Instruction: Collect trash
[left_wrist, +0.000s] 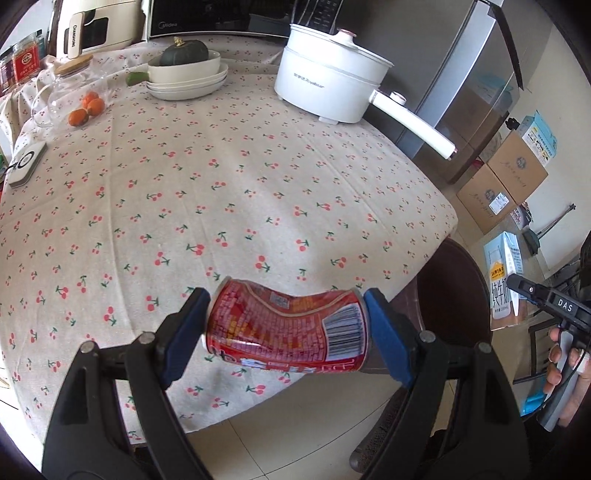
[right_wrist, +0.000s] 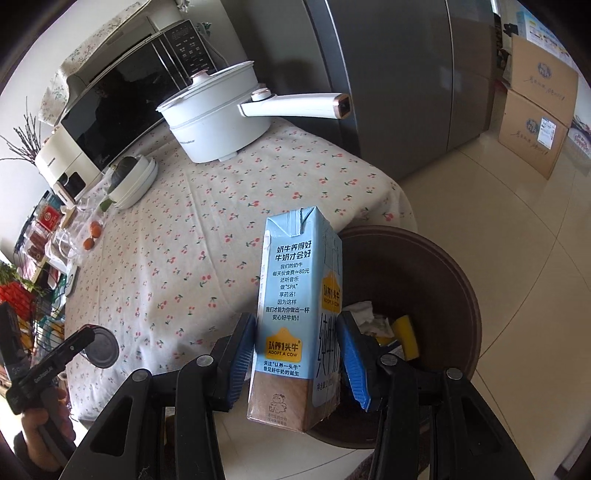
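Note:
A dented red drinks can (left_wrist: 286, 326) lies crosswise between the blue pads of my left gripper (left_wrist: 288, 328), which is shut on its two ends above the table's front edge. My right gripper (right_wrist: 297, 354) is shut on an upright light-blue milk carton (right_wrist: 295, 317), held over the rim of a brown round bin (right_wrist: 458, 280). Inside the bin lie crumpled white paper (right_wrist: 364, 312) and a yellow sponge (right_wrist: 404, 334). In the left wrist view, the carton (left_wrist: 504, 275) and the bin (left_wrist: 458, 291) show at the right. The can's end (right_wrist: 103, 345) appears at the lower left of the right wrist view.
The table carries a cherry-print cloth (left_wrist: 221, 177), a white electric pot (left_wrist: 332, 88) with a long handle, stacked bowls holding a squash (left_wrist: 188, 72), oranges (left_wrist: 86, 109) and a glass jar. A grey fridge (right_wrist: 388, 74) and cardboard boxes (right_wrist: 535, 107) stand on the tiled floor behind the bin.

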